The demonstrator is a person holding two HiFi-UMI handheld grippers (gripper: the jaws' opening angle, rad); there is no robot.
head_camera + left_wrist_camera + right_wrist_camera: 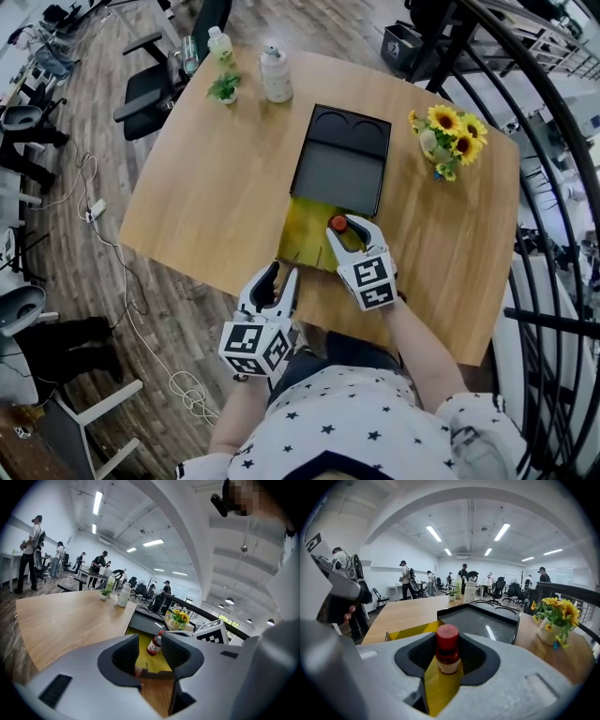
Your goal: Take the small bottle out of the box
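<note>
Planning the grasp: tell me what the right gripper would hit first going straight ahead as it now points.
The small bottle, standing between the parted jaws of the right gripper, in the yellow box. Past it, probably the black tray; depth unclear.

Head view looks down; both gripper views face the box [307, 236].

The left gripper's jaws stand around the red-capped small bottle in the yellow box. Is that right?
No. It is the right gripper whose jaws stand around the red-capped small bottle in the yellow box; the right gripper view shows it.
</note>
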